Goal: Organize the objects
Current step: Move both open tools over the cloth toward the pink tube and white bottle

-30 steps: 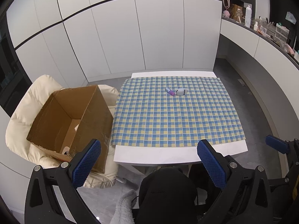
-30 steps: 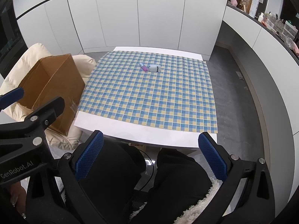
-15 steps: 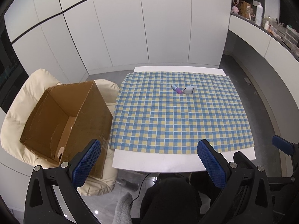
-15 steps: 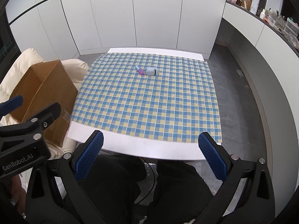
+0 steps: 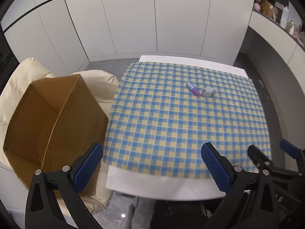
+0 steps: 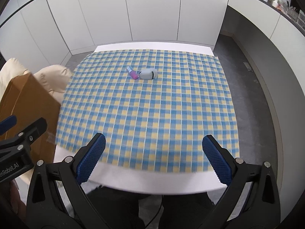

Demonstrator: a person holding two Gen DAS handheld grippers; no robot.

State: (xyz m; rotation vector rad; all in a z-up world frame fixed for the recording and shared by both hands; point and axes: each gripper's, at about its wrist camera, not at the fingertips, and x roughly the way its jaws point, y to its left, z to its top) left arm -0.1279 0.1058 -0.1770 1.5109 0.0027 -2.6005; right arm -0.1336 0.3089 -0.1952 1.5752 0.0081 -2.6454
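Two small objects lie side by side on the far half of the blue-and-yellow checked tablecloth [image 5: 171, 118] [image 6: 152, 105]: a small pink and white tube [image 5: 193, 89] [image 6: 132, 72] and a pale grey device [image 5: 208, 92] [image 6: 147, 73]. An open cardboard box [image 5: 51, 118] [image 6: 26, 99] rests on a cream padded chair left of the table. My left gripper [image 5: 152, 167] stands open over the table's near edge, nothing between its fingers. My right gripper [image 6: 153, 159] is open too, also at the near edge, far from both objects.
The cream chair [image 5: 99, 84] [image 6: 55, 76] sits against the table's left side. White cabinet doors [image 5: 152, 19] stand behind the table. A counter [image 5: 276, 28] with bottles and clutter runs along the right. Dark-trousered legs [image 6: 148, 210] show below the grippers.
Both grippers have moved forward toward the table, so the table and the two objects look nearer and larger. Both stay open.
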